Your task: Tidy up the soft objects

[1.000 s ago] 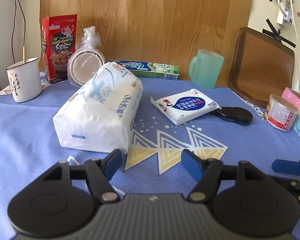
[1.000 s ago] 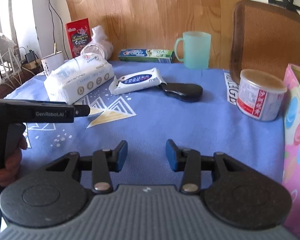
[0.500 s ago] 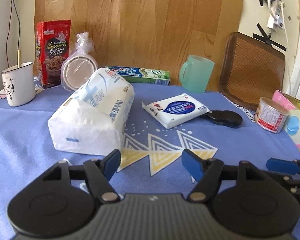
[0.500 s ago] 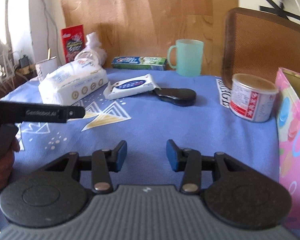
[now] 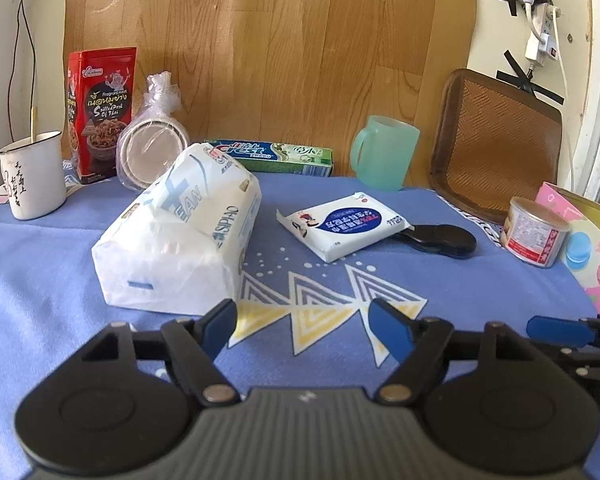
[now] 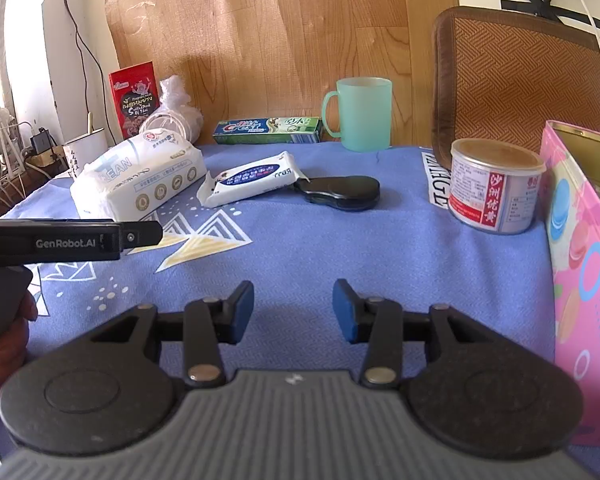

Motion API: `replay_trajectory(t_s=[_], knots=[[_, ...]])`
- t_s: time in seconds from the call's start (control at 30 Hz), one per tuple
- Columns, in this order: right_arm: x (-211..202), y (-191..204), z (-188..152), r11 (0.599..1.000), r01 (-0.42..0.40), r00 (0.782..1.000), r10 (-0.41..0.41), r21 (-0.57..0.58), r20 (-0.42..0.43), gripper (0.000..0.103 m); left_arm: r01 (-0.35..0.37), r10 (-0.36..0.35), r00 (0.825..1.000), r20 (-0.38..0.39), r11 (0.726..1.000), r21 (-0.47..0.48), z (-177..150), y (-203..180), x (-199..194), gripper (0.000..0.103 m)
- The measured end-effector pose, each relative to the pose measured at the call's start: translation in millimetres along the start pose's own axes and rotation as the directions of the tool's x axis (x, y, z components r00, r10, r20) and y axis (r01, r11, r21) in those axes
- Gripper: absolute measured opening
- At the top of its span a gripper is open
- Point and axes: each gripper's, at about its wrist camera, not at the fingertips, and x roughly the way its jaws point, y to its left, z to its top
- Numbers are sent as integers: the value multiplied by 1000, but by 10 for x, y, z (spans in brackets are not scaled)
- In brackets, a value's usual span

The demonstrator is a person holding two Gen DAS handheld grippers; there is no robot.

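The left gripper (image 5: 304, 326) and right gripper (image 6: 293, 311) are hovering with jaws apart, holding nothing. The tissue pack (image 5: 180, 232) is lying just left of the wet-wipes packet (image 5: 344, 226) on the table (image 5: 40, 280); it is probably light and squashy, best pinched across its narrow end.

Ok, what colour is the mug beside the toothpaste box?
The mug is pale translucent mint green, clearest in the right wrist view, next to the toothpaste box.

Home: toothpaste box (image 5: 274, 155), mug (image 5: 384, 153), tablecloth (image 5: 40, 264).
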Motion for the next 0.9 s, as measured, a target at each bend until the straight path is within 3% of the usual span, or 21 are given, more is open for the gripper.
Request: replay_trajectory(t_s=[0.4,0.9], knots=[[6,25,-9,1000,-1,1000,1,-11,-3,50,13,-13,1000,22,1000,-11,0,26,-39,85],[-1,42,-24,1000,5,1000,-5,-19,-3,50,10,-9,1000,21,1000,-17,5,45,-43,85]])
